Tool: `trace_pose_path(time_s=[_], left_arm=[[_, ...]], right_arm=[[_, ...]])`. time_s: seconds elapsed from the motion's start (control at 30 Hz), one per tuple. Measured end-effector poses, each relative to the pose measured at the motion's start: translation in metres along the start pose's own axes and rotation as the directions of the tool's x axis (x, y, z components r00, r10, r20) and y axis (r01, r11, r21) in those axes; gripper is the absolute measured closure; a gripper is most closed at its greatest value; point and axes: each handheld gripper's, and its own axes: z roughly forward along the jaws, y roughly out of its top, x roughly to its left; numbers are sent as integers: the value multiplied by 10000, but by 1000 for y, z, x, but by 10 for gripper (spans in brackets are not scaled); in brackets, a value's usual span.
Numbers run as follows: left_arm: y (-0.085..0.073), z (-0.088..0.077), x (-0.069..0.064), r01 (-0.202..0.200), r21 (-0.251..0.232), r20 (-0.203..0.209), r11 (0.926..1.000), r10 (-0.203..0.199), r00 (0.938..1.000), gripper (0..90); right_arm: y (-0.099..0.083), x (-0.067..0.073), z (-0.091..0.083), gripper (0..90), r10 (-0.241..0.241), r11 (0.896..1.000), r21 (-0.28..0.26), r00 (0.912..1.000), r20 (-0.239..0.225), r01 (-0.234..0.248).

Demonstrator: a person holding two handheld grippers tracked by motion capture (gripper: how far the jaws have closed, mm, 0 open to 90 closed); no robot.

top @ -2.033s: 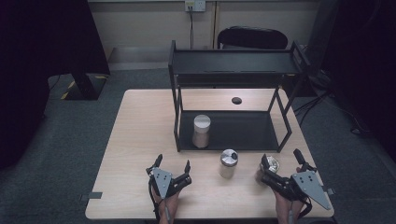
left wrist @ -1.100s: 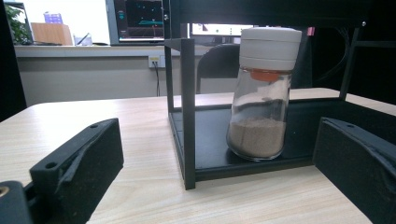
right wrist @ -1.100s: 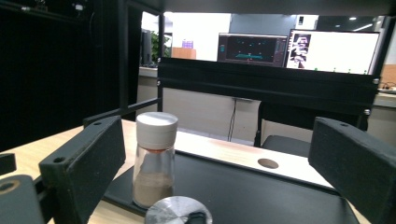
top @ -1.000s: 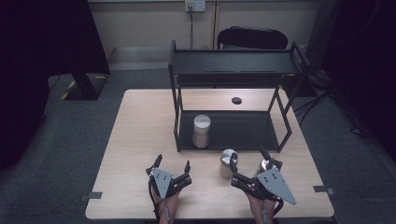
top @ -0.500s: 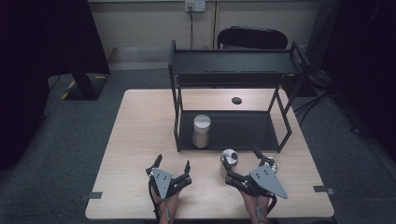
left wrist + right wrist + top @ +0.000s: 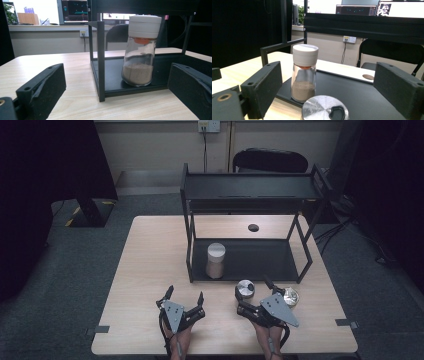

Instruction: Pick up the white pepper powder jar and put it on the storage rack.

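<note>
A small jar with a silver lid (image 6: 245,290) stands on the table just in front of the black rack (image 6: 190,245). My right gripper (image 6: 254,295) reaches around it, one jaw on each side. The right gripper view has the silver lid (image 6: 325,108) low between the right gripper (image 6: 329,75) jaws; these have just been closing, but the pads stay apart from it. A glass jar with a white cap (image 6: 216,260) and brown powder (image 6: 138,73) stands on the rack's lower shelf. My left gripper (image 6: 182,301) rests open and empty near the front edge, and the left gripper (image 6: 117,75) faces that jar.
Another shiny-lidded jar (image 6: 290,296) sits right of my right gripper. A small dark disc (image 6: 253,227) lies on the table behind the rack. A black chair (image 6: 270,160) stands beyond the table. The rack's top shelf (image 6: 250,187) is bare.
My right gripper has swung left, from beside the right-hand jar to around the silver-lidded one. The left gripper has stayed still.
</note>
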Motion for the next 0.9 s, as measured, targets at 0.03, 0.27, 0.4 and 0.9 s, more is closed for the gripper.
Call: trace_pose_path(time_s=[0.03,0.27,0.4,0.9], left_arm=[[0,0,0,-3,-4,2,10000,3,10000,12],[0,0,0,-2,-5,3,10000,2,10000,12],[0,0,0,-1,-16,3,10000,1,10000,12],[0,0,0,-7,-11,5,10000,7,10000,12]], right_arm=[[-2,1,0,90,-28,10000,3,10000,17,28],[-10,1,6,108,93,9993,357,10000,33,-94],[-12,0,7,120,105,9988,474,9999,-62,-102],[-17,-3,11,137,483,9948,900,9988,-114,-471]])
